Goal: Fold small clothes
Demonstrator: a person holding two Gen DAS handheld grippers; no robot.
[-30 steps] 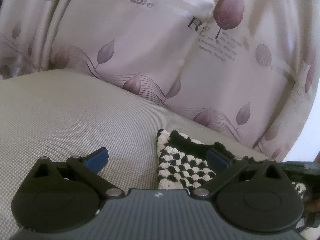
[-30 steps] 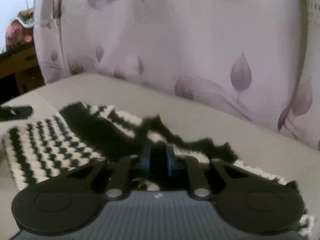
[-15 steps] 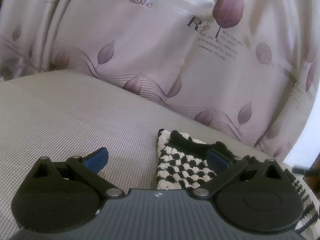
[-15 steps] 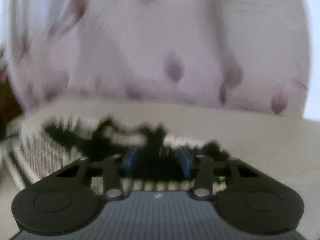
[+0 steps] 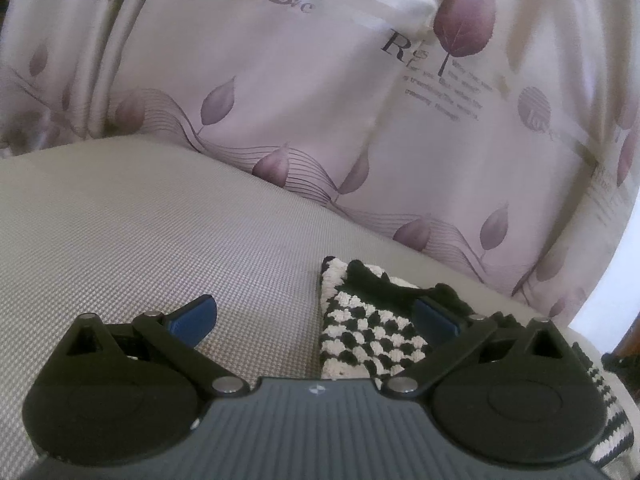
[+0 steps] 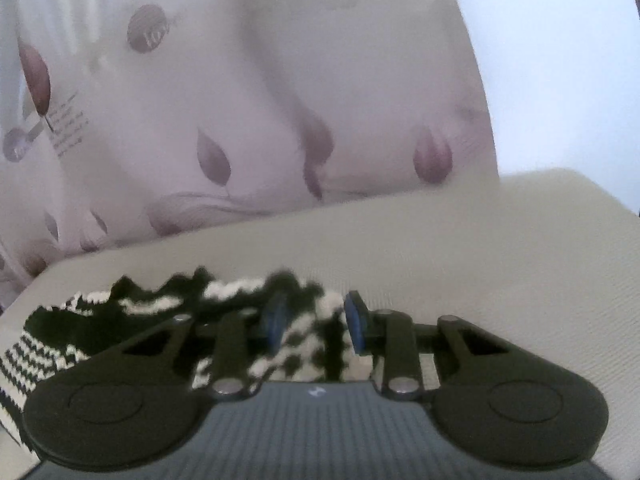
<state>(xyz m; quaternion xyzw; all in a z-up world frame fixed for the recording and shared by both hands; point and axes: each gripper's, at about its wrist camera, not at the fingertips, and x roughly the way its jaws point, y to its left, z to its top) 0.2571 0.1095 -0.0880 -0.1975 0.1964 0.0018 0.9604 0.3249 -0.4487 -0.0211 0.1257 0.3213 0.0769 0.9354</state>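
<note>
A small black-and-white knitted garment [image 5: 360,332] lies flat on a grey seat cushion [image 5: 160,240]. My left gripper [image 5: 314,316] is open wide just above the cushion. The garment's left corner sits between its blue pads, nearer the right finger [image 5: 436,316], and neither pad presses on it. In the right wrist view the same garment [image 6: 152,304] stretches to the left. My right gripper [image 6: 316,320] hovers at its right end with jaws closing. Knit shows in the gap between the pads, and the pads stand apart from it.
A backrest draped in pale cloth with purple leaf prints [image 5: 320,100] rises behind the cushion and also fills the upper part of the right wrist view [image 6: 240,120]. Bare cushion [image 6: 500,260] lies right of the garment, ending at an edge on the far right.
My right gripper slid right along the garment's edge, rolled, and went from shut on the knit to apart. The left gripper and the garment's left corner stayed put.
</note>
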